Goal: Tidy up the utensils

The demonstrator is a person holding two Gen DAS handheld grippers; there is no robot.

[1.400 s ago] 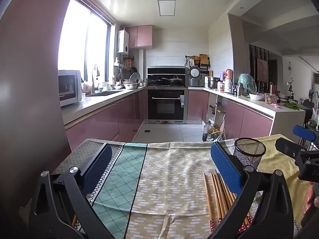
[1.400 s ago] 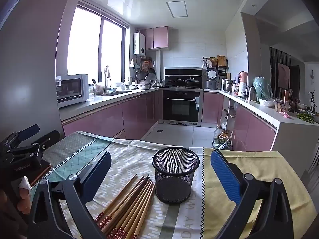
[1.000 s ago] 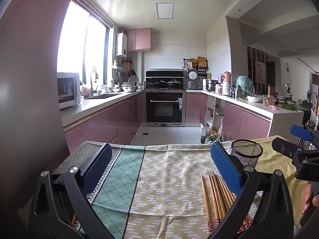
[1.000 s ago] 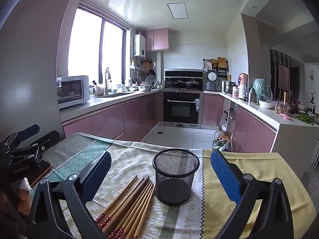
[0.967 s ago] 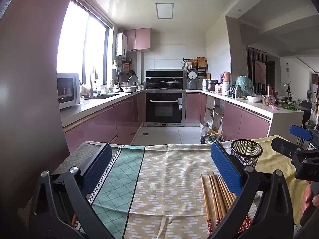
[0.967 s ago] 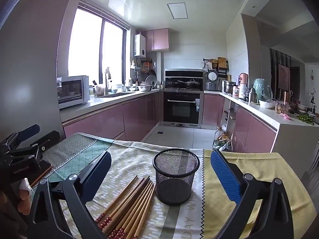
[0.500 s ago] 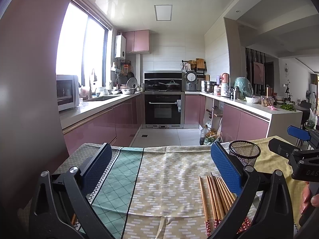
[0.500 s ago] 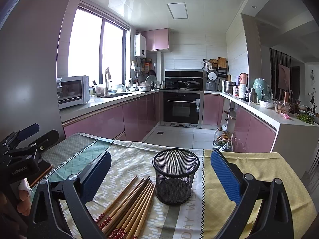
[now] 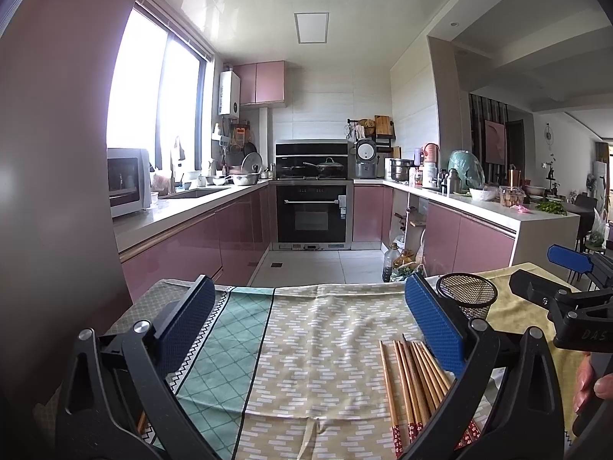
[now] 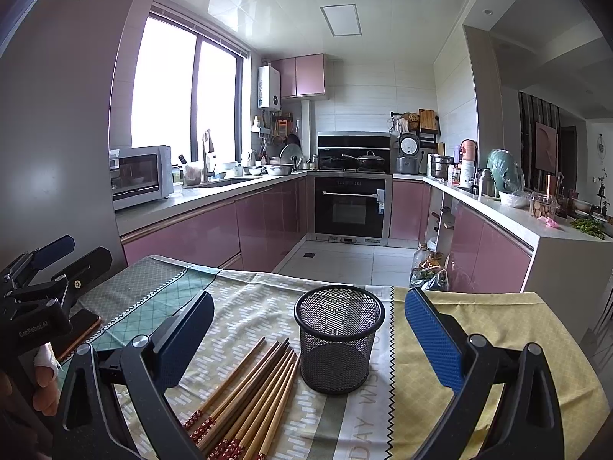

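mesh cup (image 10: 338, 339) lower between right tool (image 10: 310, 329) pads

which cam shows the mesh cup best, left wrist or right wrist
The right wrist view. There the black mesh cup stands whole and central between the open fingers, upright on the cloth, chopsticks lying just beside it. In the left wrist view the cup sits small at the right, its lower part hidden behind that gripper's finger.

A U-shaped kitchen with pink cabinets (image 10: 199, 237) and pale counters (image 10: 214, 191) runs around a grey tiled floor (image 10: 345, 260). A black built-in oven (image 10: 349, 209) stands at the far end under white wall tiles. Daylight floods through a large window (image 10: 184, 88) on the left; a flat ceiling panel (image 10: 341, 20) sits overhead. A microwave (image 10: 140, 175) rests beside the window.
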